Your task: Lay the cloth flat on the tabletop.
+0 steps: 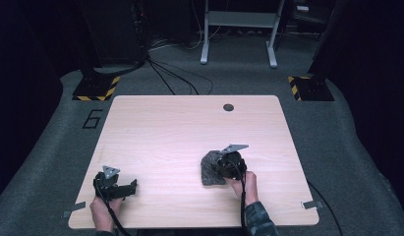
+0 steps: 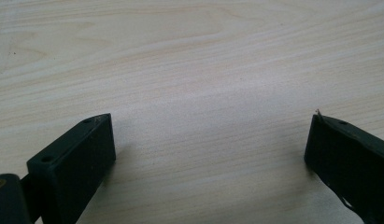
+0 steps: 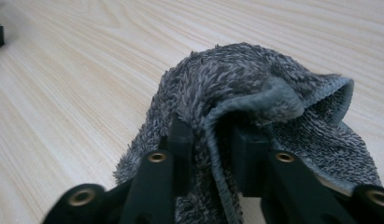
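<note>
Grey terry cloth (image 3: 255, 88) pinched in right gripper (image 3: 213, 140), edge apparently bunched between pads; left gripper (image 2: 208, 140) wide open over bare table (image 1: 189, 128).

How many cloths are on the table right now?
1. A single grey cloth lies on the near right part of the table, a fold of it pinched in the right gripper. The gripper covers part of it.

left gripper (image 1: 133, 186): black body, blocky matte jaws with small screw holes, grey three-cornered plate, black cable | right gripper (image 3: 213, 140): black, brass-ringed holes on jaw arms, grey plate | right sleeve (image 1: 258, 221): dark camouflage-patterned fabric
</note>
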Tool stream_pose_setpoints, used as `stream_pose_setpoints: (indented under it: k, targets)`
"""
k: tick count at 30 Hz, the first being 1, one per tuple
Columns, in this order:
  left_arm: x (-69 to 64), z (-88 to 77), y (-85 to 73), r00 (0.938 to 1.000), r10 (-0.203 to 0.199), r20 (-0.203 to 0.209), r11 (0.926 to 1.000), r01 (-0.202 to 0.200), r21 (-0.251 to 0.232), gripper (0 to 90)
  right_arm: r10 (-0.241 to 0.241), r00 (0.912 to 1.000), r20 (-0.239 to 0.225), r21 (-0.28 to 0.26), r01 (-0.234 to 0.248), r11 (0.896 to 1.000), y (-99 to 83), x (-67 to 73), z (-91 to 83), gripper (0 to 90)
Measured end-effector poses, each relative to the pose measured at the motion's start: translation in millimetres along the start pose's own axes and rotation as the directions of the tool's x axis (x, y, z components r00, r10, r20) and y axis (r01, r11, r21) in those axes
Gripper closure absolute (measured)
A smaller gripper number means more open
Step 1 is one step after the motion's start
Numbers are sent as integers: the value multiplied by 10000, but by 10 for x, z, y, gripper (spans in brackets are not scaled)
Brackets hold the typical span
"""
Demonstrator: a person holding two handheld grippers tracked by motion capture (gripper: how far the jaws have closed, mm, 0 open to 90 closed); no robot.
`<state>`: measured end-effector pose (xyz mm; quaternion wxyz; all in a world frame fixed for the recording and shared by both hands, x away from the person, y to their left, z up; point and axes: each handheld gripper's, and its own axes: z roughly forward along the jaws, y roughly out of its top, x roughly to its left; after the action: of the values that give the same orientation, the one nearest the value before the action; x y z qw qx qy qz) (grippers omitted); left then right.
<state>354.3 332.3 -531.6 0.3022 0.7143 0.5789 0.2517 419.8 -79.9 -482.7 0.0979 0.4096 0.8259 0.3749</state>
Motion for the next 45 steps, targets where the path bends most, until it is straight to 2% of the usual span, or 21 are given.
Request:
stream_pose_setpoints:
  k: [10,13,14,15,18,20,21,22,25,26,27,29,30,32,34,36,38,39,40,43,45]
  targets:
    - [-24,-32,-17,9999,-45,-144,10000,44,-54,42,-290,9996,8,-736,290,9969,74,93,-203,780]
    - [-59,-39,-24,10000,24,6,9999,-24,-103,47,-68,10000,25,-825,70,9966,136,127,-271,779]
    - [-134,-59,-20,9993,-50,374,9997,58,-227,47,5,10000,24,-815,-3,9967,164,154,-297,779]
    - [-134,-59,-20,9993,-50,374,9997,58,-227,48,37,10000,49,-841,-33,9965,181,170,-310,779]
    - [-395,-131,61,9924,772,961,9957,-717,-592,55,44,10000,-30,-885,-46,9961,233,264,-319,778]
    - [-543,-153,111,9842,1237,1269,9902,-1141,-808,56,-114,9999,-68,-835,108,9964,260,335,-288,777]
    - [-543,-153,111,9842,1237,1269,9902,-1141,-808,60,-114,9999,-68,-835,108,9964,260,335,-288,777]
    - [-675,-172,159,9736,1643,1584,9845,-1518,-880,63,-187,9998,-98,-757,179,9970,280,406,-244,777]
    - [-836,-183,226,9558,2150,2005,9749,-1977,-1027,65,-234,9997,-83,-671,228,9975,290,464,-171,776]
    - [-886,-187,245,9502,2257,2148,9726,-2071,-1057,67,-179,9998,-105,-594,172,9981,289,478,-141,775]
    - [-886,-187,245,9502,2257,2148,9726,-2071,-1057,70,-134,9999,-93,-527,128,9985,284,484,-112,774]
    - [-981,-180,285,9379,2588,2311,9642,-2366,-1198,73,106,9998,-154,-403,-112,9991,270,484,-47,771]
    - [-1068,-171,325,9192,2868,2699,9575,-2659,-1119,73,402,9991,-155,-289,-406,9988,260,491,-12,771]
    - [-1171,-147,349,9091,3071,2814,9510,-2825,-1253,71,666,9975,-239,-131,-669,9977,234,495,74,757]
    - [-1265,-132,376,8929,3276,3090,9447,-3041,-1227,71,622,9977,-264,233,-616,9978,210,529,171,673]
    - [-1353,-123,398,8795,3538,3183,9353,-3292,-1300,74,396,9975,-582,413,-372,9985,192,562,244,461]
    - [-1410,-126,422,8747,3699,3130,9290,-3439,-1368,89,227,9961,-852,310,-201,9993,178,567,228,352]
    - [-1410,-126,422,8747,3699,3130,9290,-3439,-1368,94,227,9961,-852,310,-201,9993,178,567,228,352]
    - [-1424,-117,439,8754,3635,3188,9313,-3328,-1479,95,174,9942,-1058,-133,-189,9997,163,511,107,304]
    - [-1447,-112,486,8721,3558,3359,9342,-3215,-1548,112,369,9938,-1049,-610,-435,9972,144,399,-70,302]
    - [-1470,-102,531,8698,3631,3339,9311,-3257,-1641,115,522,9949,-866,-619,-577,9964,134,345,-141,305]
